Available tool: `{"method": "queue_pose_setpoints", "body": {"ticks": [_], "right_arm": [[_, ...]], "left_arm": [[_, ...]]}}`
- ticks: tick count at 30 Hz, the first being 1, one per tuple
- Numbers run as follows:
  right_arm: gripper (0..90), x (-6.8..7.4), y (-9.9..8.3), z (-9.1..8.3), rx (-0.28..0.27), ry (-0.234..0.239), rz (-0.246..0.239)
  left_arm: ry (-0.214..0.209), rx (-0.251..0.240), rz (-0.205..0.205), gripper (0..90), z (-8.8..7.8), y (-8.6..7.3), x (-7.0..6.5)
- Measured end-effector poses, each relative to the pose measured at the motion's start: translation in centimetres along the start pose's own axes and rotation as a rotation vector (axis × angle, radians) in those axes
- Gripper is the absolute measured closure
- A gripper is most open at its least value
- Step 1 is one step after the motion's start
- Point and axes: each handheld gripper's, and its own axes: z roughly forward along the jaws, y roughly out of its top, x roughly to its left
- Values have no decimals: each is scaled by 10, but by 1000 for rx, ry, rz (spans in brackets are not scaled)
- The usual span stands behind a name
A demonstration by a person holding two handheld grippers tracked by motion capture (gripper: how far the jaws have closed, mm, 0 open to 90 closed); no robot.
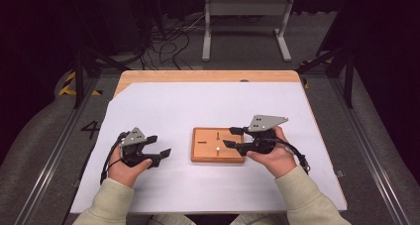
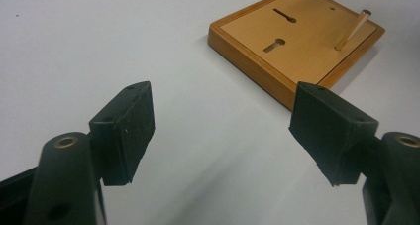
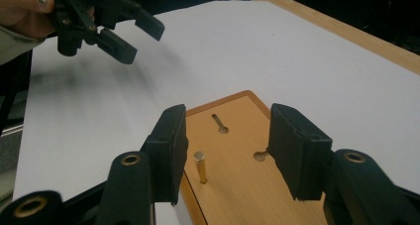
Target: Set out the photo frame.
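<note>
A flat wooden board [image 1: 205,153] lies on the white sheet in the middle of the table. It has two keyhole-shaped slots [image 2: 274,45] and a short metal peg [image 3: 200,166] standing upright in it. My right gripper [image 1: 230,137] hovers over the board's right part, open; in the right gripper view its jaws [image 3: 229,136] stand either side of the peg without touching it. My left gripper [image 1: 159,145] sits to the left of the board, open with nothing between its fingers [image 2: 124,126]. The board [image 2: 302,41] lies ahead and to the right of it.
A white sheet [image 1: 198,106] covers most of the wooden tabletop [image 1: 208,76]. Beyond the far edge are a white metal stand [image 1: 245,24] and loose cables [image 1: 168,41] on the floor. Dark rails run along both sides of the table.
</note>
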Motion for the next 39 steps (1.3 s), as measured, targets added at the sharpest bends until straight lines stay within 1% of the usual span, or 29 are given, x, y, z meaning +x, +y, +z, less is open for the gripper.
{"method": "queue_pose_setpoints", "body": {"ticks": [3, 4, 5, 7, 11, 14, 17, 21, 24, 27, 33, 34, 36, 37, 38, 39], "right_arm": [[492, 4, 1, 7, 24, 21, -14], [492, 4, 1, 7, 24, 21, -14], [487, 7, 1, 9, 39, 27, -20], [482, 9, 1, 13, 59, 26, -27], [480, 12, -3, 22, 90, 22, -30], [508, 13, -7, 33, 118, 35, -37], [539, 14, -12, 41, 131, 43, -48], [563, 13, -17, 48, 147, 48, -45], [600, 13, -22, 53, 169, 54, -40], [651, 12, -26, 57, 184, 57, -51], [797, 11, -29, 60, 203, 45, -105], [827, 11, -29, 60, 207, 45, -108], [834, 12, -28, 60, 209, 29, -134], [834, 12, -28, 60, 209, 29, -134], [834, 15, -28, 60, 214, 21, -166], [834, 16, -28, 60, 215, 17, -181]], "left_arm": [[9, -2, 4, 249, 1, 0, 0], [9, -2, 4, 249, 1, 0, 0], [12, -5, 5, 249, 1, 0, 0], [15, -5, 12, 249, 0, 0, 0], [17, -8, 6, 243, 0, -1, 0], [20, -9, 7, 237, 0, -1, 0], [20, -9, 8, 237, 0, -1, 1], [24, -14, 3, 237, 0, -2, 1], [24, -15, 2, 237, 0, -2, 1], [24, -13, 3, 237, 1, -2, 1], [20, -10, 11, 237, 1, -2, 1], [20, -12, 8, 237, 1, -2, 0], [21, -11, 12, 237, 1, -2, 1], [21, -11, 12, 237, 1, -2, 1], [21, -11, 8, 238, 1, -2, 0], [22, -12, 10, 237, 1, -2, 1]]}}
